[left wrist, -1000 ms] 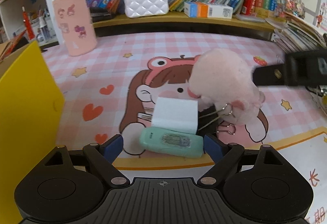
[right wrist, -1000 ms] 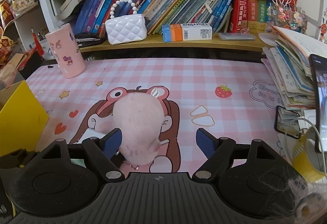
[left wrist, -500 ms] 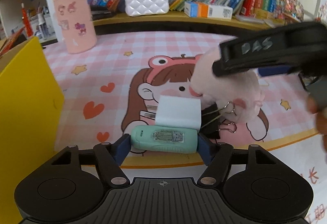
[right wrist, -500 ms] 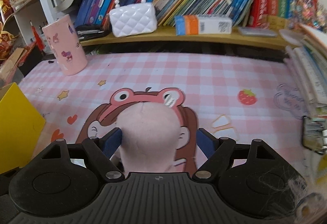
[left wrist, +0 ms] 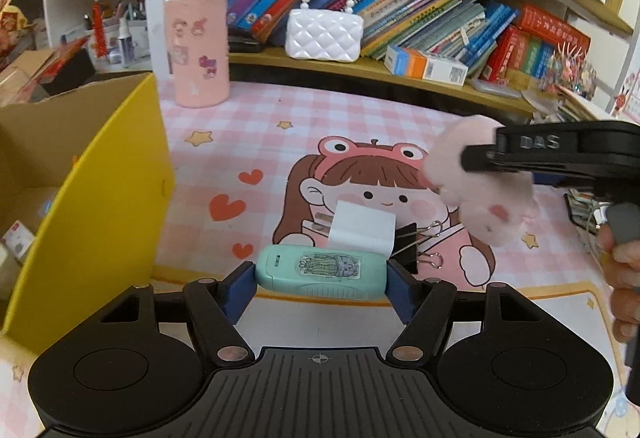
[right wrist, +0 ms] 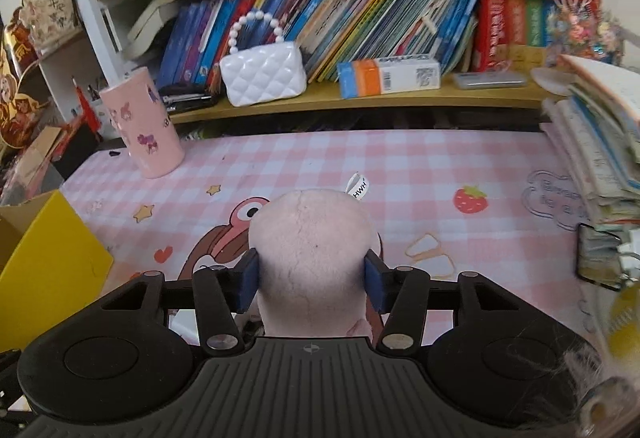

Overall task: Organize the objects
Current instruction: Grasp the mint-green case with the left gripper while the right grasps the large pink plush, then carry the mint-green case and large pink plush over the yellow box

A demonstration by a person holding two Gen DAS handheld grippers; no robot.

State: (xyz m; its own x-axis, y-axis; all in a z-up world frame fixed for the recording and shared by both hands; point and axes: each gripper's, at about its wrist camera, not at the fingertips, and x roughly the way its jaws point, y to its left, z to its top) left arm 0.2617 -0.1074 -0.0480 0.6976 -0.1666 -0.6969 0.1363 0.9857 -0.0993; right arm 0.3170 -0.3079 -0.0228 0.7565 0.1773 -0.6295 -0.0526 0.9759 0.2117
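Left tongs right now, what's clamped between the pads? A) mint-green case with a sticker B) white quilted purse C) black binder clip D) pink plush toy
A: in the left wrist view the left tongs have both blue pads pressed on the ends of the mint-green case; the binder clip lies beyond it on the mat.

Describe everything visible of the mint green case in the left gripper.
The mint green case is a rounded oblong, plastic by its look, with a small cartoon sticker on top. It lies level and crosswise, clamped at its two ends by the left gripper, above the mat's orange border. Nothing else visibly touches it.
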